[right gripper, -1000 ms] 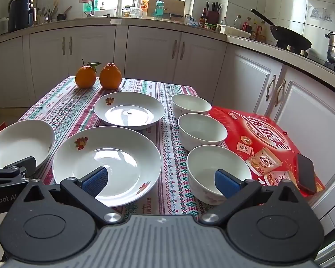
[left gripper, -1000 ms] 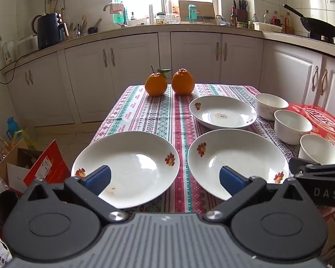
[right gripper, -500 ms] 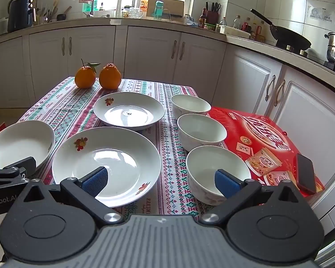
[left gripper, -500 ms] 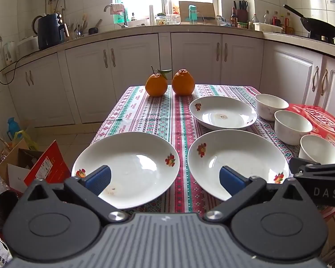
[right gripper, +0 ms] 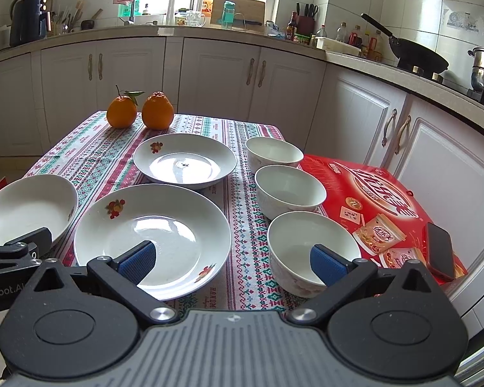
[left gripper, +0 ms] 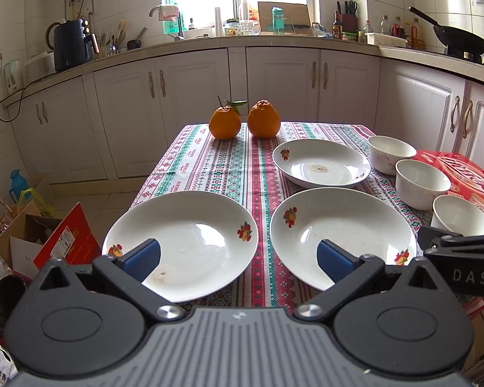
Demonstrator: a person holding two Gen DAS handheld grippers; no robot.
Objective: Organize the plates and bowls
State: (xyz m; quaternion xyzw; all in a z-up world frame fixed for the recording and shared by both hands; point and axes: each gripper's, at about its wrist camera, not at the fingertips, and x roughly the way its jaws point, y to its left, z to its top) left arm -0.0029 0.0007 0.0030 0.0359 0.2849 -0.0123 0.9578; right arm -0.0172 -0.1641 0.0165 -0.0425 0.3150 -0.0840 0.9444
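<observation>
The left gripper hung spread wide and empty above the near edge of the counter, which wore a patterned cloth. The right gripper was likewise released, holding nothing. Just beyond the left gripper lay two large white plates side by side: the left plate and the middle plate. A smaller far plate sat behind the middle one. To the right, three white bowls stood in a row beside a red box carrying a phone. Two oranges rested at the counter's far end.
</observation>
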